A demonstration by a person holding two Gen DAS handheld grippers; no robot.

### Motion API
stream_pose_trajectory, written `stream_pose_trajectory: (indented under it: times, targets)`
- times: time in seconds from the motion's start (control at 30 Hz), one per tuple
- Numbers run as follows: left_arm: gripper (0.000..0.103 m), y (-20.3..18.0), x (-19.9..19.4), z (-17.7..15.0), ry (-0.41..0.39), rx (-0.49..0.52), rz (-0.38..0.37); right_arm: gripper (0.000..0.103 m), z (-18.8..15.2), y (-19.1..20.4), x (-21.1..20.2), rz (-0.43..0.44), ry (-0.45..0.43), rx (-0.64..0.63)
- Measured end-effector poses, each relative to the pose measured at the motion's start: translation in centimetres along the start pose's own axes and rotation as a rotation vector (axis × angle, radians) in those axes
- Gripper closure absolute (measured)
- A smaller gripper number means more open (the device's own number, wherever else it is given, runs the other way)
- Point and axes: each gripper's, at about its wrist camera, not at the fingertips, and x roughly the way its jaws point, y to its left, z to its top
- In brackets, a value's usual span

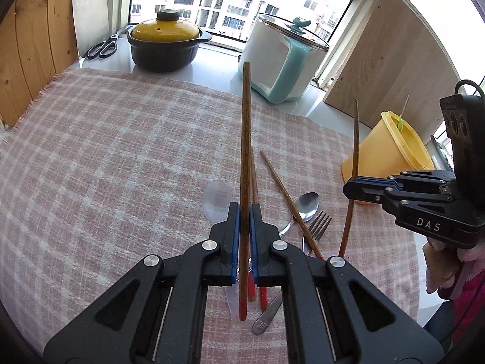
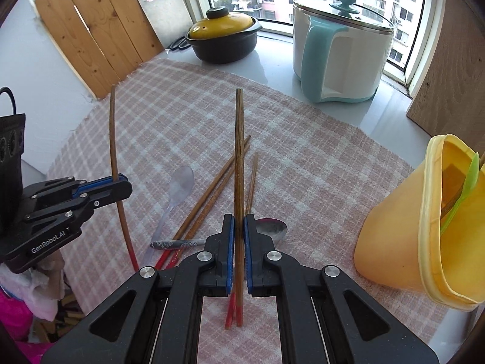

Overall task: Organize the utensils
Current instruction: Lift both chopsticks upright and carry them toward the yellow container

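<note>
Plaid cloth [image 1: 121, 151] (pots [image 1: 165, 42] behind) by window [image 1: 230, 0].

My left gripper [image 1: 245, 221] pinches a wooden chopstick [image 1: 245, 139] between its blue pads, the stick pointing away toward the white pot [image 1: 272, 60]. Off to the right, my right gripper [image 1: 353, 183] clamps a second chopstick [image 1: 354, 151] upright, near the yellow cup [image 1: 385, 148]. On the checked cloth [image 1: 121, 151] under my fingers lie loose chopsticks [image 1: 288, 200], a metal spoon [image 1: 306, 203], a fork [image 1: 319, 221] and a clear plastic spoon [image 1: 216, 197].
</note>
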Motion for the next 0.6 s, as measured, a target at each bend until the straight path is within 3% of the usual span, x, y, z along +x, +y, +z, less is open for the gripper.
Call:
stream_pose_trajectory:
  times: [0.6]
  targets:
    - [0.099, -8.1, -3.2, 0.9, -0.105, 0.057, -0.063, 0.098, -3.0, -3.7, -9.0, 0.029, -0.138, 0.028]
